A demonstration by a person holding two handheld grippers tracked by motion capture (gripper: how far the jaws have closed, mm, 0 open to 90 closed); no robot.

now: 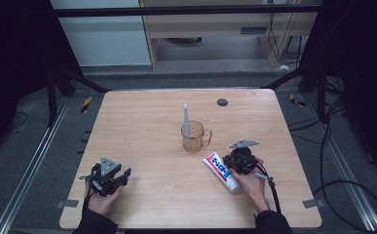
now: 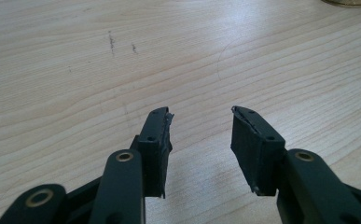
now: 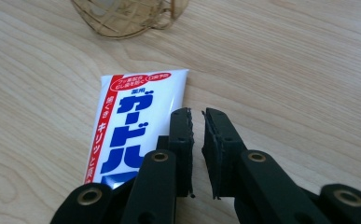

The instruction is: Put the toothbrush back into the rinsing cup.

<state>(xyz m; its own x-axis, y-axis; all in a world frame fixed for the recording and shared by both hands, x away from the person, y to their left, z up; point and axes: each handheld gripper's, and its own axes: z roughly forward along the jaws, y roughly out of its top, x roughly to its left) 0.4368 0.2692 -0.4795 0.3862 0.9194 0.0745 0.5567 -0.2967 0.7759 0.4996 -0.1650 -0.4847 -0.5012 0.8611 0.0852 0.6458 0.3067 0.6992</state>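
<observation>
I am working over the wooden table (image 1: 142, 117), which fills the middle of the high view. Just right of its centre an amber glass mug (image 1: 194, 136) is standing upright with a grey toothbrush (image 1: 186, 121) leaning inside it. Below and right of the mug, the toothpaste tube (image 1: 220, 171) is lying flat and slanting down to the right.

My right gripper (image 3: 197, 116) is hovering over the tube's right edge, at the lower middle of the right gripper view. Its jaws are nearly together, only a thin slit between them, and they are holding nothing; the white and blue tube (image 3: 131, 116) is lying just left of the left jaw. My left gripper (image 2: 201, 116) is resting at the lower left of the table in the high view, jaws spread apart over bare wood, gripping nothing.

I judge that I am about to pick the tube up. To do it well, I should be spreading the right jaws wider than the tube, shifting left until they straddle its flat body, lowering until the pads are meeting both sides, then squeezing gently so that no paste is forced out.
</observation>
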